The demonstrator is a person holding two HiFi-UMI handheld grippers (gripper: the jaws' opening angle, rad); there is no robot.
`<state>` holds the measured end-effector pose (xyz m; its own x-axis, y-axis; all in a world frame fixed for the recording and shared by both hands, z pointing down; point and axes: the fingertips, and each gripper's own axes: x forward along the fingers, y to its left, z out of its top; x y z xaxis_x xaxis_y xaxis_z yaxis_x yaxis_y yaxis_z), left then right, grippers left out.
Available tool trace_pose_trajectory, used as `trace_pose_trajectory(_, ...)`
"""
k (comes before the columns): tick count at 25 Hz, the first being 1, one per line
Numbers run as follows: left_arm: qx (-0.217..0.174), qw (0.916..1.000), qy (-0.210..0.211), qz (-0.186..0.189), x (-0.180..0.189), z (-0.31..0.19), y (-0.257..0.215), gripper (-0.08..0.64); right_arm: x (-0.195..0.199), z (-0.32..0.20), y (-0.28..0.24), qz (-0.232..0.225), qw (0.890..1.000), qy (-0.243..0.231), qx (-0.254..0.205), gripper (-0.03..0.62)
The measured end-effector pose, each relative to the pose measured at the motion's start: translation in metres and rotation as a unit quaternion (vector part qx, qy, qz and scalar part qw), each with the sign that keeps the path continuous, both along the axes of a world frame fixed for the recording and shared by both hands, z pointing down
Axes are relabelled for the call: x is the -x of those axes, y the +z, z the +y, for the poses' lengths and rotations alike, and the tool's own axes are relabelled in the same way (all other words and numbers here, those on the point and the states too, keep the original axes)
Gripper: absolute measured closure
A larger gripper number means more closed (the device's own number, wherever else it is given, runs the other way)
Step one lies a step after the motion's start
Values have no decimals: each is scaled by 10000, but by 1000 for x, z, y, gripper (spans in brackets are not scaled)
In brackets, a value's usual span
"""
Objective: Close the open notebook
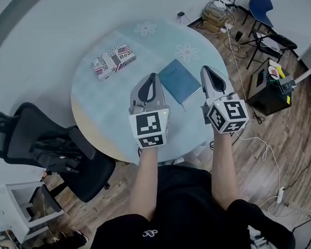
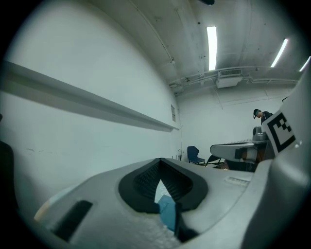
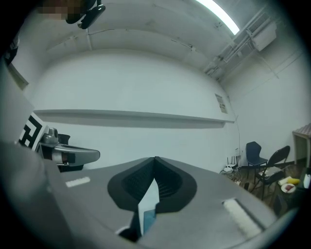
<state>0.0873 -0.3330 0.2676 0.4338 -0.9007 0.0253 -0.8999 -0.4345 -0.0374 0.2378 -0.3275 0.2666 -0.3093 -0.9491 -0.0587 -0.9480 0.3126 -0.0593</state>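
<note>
The person's forearms (image 1: 147, 174) hold both tools level over the near edge of the round bench (image 1: 105, 106). The left tool (image 1: 153, 76) is pinched together on nothing, and so is the right tool (image 1: 205, 69). Between them the blue notebook (image 1: 179, 81) lies closed and flat on the bench, well apart from a patterned book (image 1: 113, 61).

**No wording can be read**

The flag-patterned packet (image 1: 114, 61) on the table (image 1: 108, 108) bears bold lettering, too small to make out. A small wall sign (image 3: 221, 103) is illegible. The left gripper (image 1: 152, 77) and right gripper (image 1: 205, 70) carry only black-and-white square codes.
</note>
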Motion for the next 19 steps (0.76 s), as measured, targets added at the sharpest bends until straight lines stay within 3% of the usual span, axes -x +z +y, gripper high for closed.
trace_pose_trajectory(19,118,9999,-41,-61,-7,-5,10,558,-7,-7,6,114,9998,-141,66,581)
